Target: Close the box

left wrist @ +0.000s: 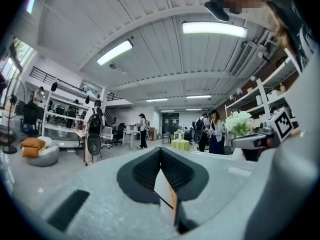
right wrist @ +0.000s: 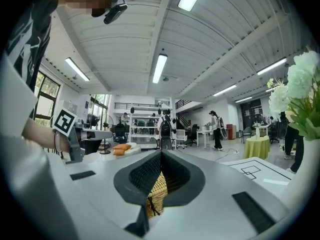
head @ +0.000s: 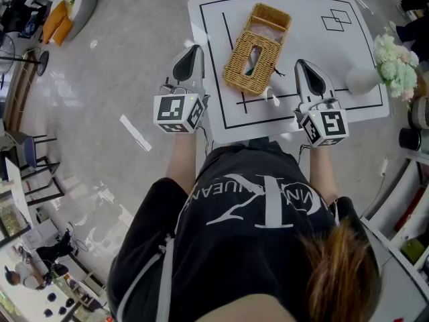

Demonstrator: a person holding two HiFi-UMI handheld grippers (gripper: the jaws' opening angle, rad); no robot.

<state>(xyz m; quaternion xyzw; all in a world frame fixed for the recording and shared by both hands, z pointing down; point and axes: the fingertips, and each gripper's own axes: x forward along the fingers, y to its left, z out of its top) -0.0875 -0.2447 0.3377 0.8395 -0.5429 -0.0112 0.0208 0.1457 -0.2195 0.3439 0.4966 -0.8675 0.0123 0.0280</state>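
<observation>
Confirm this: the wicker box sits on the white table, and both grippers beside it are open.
Not open: the left gripper and right gripper are both shut, jaws together, as each gripper view shows. The wicker box does sit on the white table.

Black T-shirt with large white lettering; grey left tongs and right tongs bear black-and-white marker cubes.
</observation>
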